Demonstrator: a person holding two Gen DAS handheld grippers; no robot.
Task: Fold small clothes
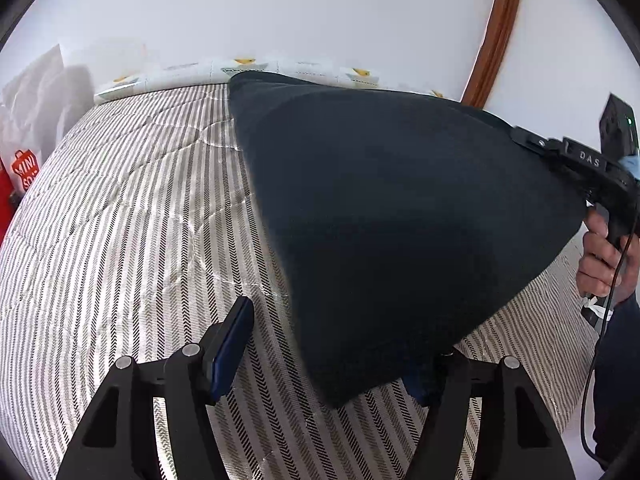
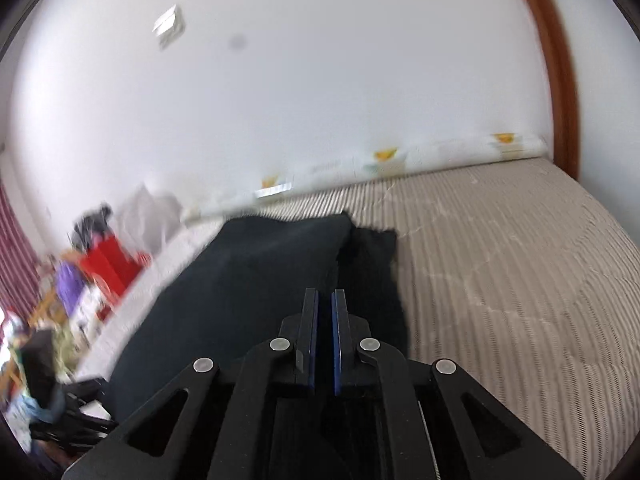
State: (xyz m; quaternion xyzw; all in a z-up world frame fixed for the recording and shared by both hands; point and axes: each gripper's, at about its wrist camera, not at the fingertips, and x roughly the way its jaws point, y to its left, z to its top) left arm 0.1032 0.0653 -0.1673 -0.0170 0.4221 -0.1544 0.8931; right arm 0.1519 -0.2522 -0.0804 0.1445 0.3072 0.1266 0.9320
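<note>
Dark garment (image 1: 400,220) (perhaps pinched) aloft

The right gripper (image 2: 324,334), low in the centre, has its blue-padded fingers nearly together over a dark garment (image 2: 248,280) on the striped bedcover (image 2: 500,272); whether they pinch cloth is unclear. Blurred red bag (image 2: 110,264) at left

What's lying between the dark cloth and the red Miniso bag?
Nothing but striped bedcover lies between the dark cloth and the red Miniso bag; the left wrist view shows this stretch.
</note>
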